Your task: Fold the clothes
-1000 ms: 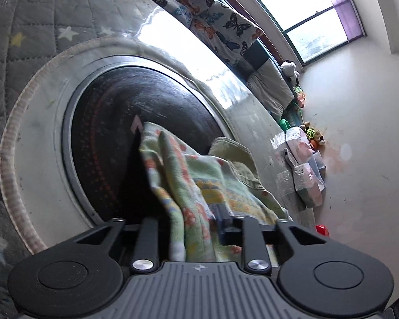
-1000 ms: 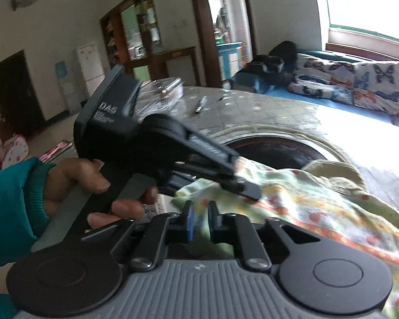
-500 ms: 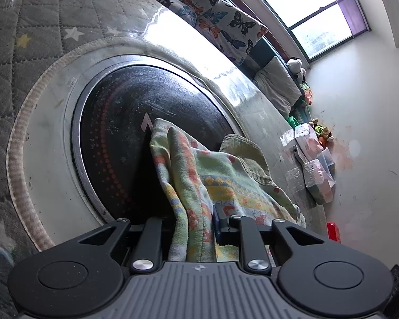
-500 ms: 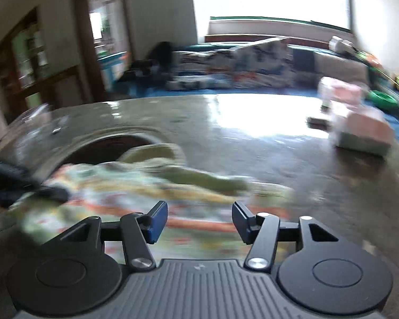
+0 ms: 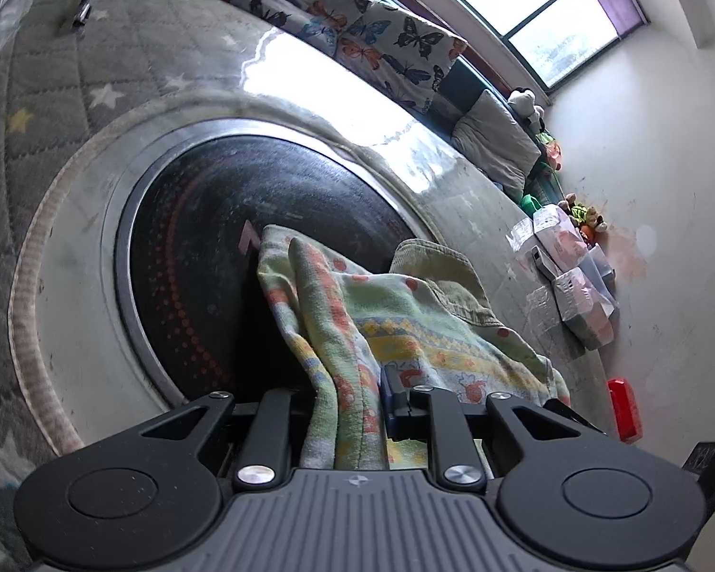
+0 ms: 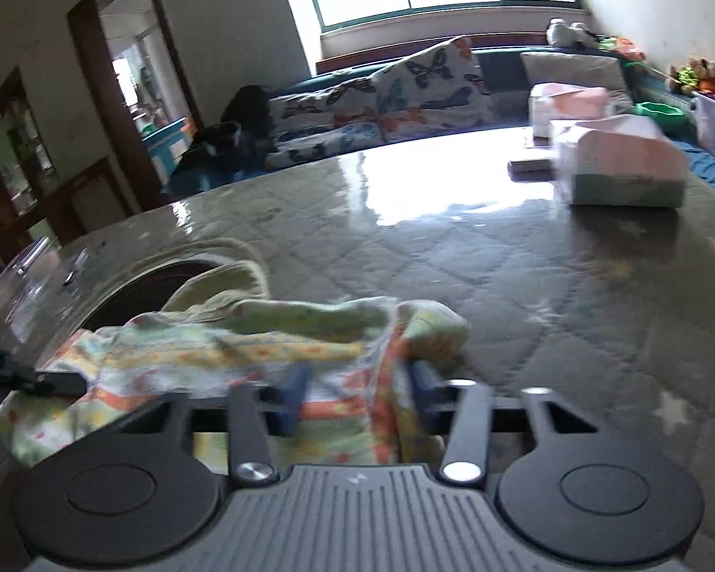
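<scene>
Left tool (image 5: 345,398): we log it clenched on a bunched fold of the patterned garment (image 5: 395,314). Right tool (image 6: 357,388): fingers spread apart, garment (image 6: 243,357) edge lying between them, not pinched. Garment: heaped on the quilted counter (image 6: 524,286), partly over its dark round inset (image 5: 224,257). Tissue pack (image 6: 619,167): far right, well apart.

Soft printed cloth garment (image 5: 357,329); quilted table cover (image 6: 524,295) under glossy film; matt ribbed plastic gripper body (image 5: 357,515); brushed metal ring (image 5: 119,248).
</scene>
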`<action>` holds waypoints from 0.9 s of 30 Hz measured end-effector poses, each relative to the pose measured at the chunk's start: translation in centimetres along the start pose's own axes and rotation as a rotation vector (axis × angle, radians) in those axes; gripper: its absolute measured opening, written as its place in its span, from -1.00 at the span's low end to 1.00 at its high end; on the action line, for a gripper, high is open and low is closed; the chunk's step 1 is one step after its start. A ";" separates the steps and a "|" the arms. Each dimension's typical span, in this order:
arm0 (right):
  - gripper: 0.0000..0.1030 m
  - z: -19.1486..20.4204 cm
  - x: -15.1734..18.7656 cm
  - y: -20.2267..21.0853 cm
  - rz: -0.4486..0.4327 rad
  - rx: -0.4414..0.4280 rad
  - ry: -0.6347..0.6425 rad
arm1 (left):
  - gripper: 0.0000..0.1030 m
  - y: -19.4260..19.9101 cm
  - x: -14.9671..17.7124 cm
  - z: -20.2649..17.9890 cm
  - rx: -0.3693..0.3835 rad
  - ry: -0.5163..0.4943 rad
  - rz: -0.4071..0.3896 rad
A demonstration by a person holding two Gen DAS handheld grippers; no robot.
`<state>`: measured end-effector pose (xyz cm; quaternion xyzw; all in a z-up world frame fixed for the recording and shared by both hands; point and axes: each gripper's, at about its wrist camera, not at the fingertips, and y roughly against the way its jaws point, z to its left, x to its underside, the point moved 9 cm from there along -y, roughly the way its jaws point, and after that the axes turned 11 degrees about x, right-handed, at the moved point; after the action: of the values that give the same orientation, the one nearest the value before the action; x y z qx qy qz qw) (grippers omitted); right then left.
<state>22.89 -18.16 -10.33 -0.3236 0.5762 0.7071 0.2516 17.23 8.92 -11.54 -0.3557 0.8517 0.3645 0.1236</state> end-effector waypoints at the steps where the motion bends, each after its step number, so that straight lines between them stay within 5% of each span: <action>1: -0.73 -0.1 -0.1 0.2 -0.007 0.006 -0.007 | -0.69 0.1 -0.1 -0.2 -0.006 -0.011 -0.004; 11: -0.87 -1.7 -2.8 5.3 -0.128 0.028 -0.035 | -0.77 0.2 -2.4 -5.5 0.047 -0.130 -0.023; 27: -0.88 -13.3 -9.0 9.8 -0.253 0.270 -0.059 | -0.78 -9.1 -3.4 -18.4 0.182 -0.298 0.068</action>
<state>23.93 -33.08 1.09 -0.3359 0.6131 0.5952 0.3963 26.90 -6.79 -1.85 -0.2564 0.8650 0.3383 0.2677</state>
